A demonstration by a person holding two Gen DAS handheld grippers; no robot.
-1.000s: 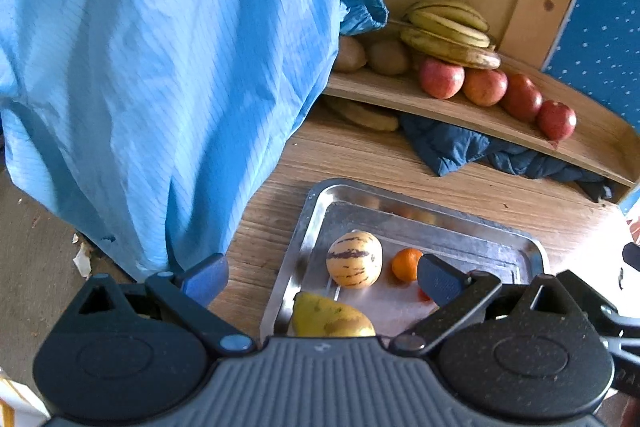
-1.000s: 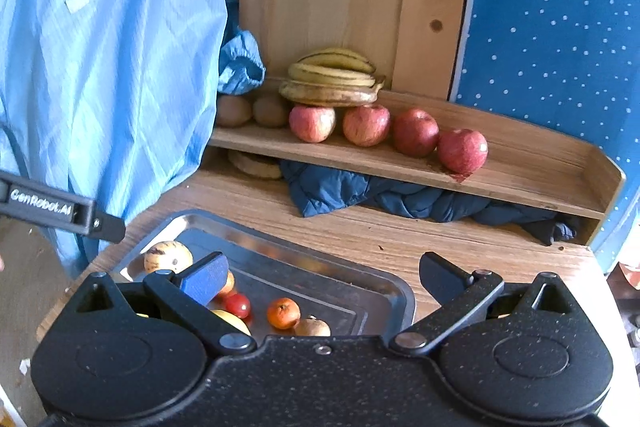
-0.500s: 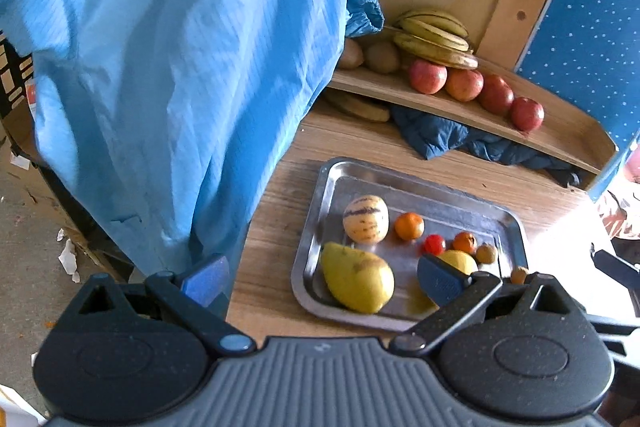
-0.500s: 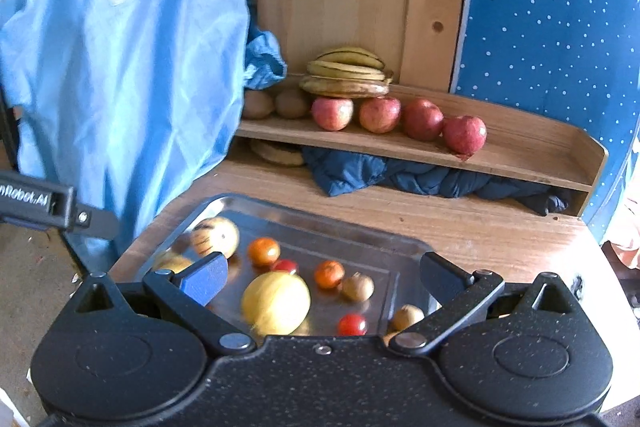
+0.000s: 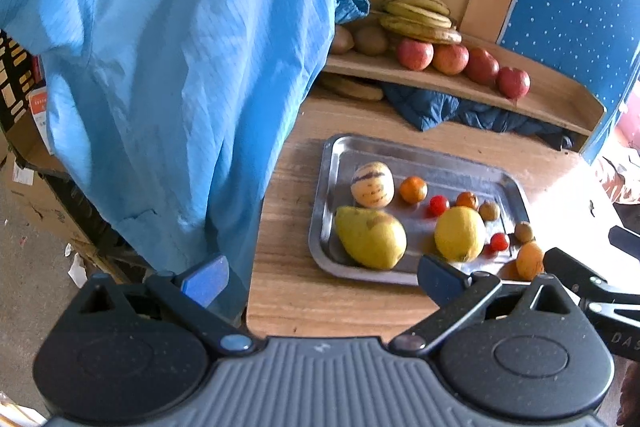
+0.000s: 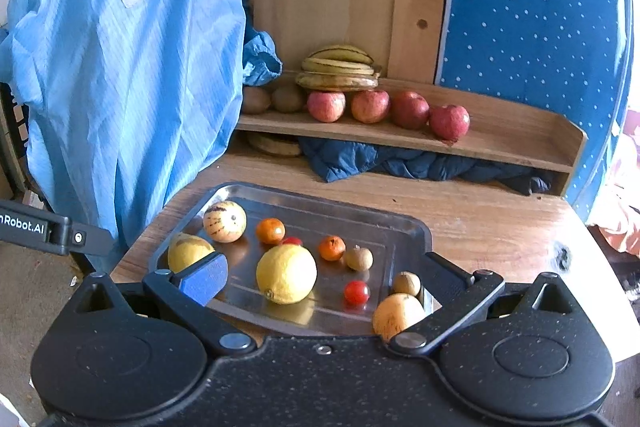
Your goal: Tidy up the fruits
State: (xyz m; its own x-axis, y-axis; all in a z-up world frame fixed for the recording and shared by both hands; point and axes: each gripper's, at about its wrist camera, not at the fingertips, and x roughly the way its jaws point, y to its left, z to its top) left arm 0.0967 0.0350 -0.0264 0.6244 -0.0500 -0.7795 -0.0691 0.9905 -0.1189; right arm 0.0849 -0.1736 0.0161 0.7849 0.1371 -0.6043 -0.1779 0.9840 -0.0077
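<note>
My tray [image 6: 404, 227] is bright metal, glossy enough to mirror the lemon [image 6: 286, 279], whose peel looks finely pitted. The table [image 6: 480, 223] and shelf [image 6: 512, 143] are pale wood with visible grain, matt. The apples [image 6: 412, 109] have smooth, faintly shiny skins. The light blue cloth [image 6: 128, 87] is thin and creased with a slight sheen; the dark cloth [image 6: 360, 159] under the shelf seems quilted. My right claw [image 6: 322, 273] is speckled matt black plastic; my left claw [image 5: 320, 275] has a ribbed grey body, probably plastic too.
</note>
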